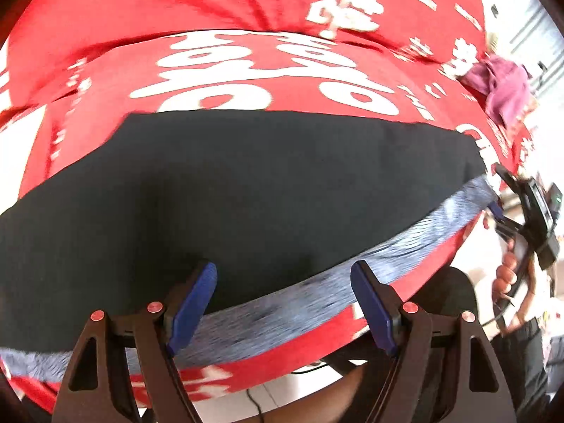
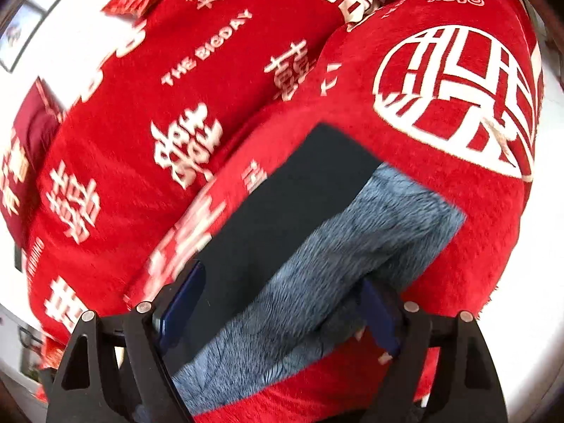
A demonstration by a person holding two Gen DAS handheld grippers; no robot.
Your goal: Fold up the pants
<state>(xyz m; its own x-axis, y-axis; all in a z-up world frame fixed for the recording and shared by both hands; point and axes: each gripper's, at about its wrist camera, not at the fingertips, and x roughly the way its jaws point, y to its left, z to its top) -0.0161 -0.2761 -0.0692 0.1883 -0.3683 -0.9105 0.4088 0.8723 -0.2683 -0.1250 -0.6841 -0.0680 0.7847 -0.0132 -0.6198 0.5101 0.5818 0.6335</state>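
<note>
My pants [image 1: 246, 194] are dark, almost black, on the outer face; their inside shows as a fuzzy blue-grey lining [image 1: 405, 246], streaked with darker flecks; the blanket [image 1: 211, 7] under them is bright red, printed with cream-white characters, a round cream emblem [image 2: 458, 102] and the words "THE BIG DAY"; a crumpled cloth [image 1: 500, 88] at the far side is purplish pink; my left gripper [image 1: 283, 303] has black arms, deep blue pads and small reddish metal studs; my right gripper [image 2: 282, 306] has the same black frame and blue pads, its studs looking paler, silvery pink.
</note>
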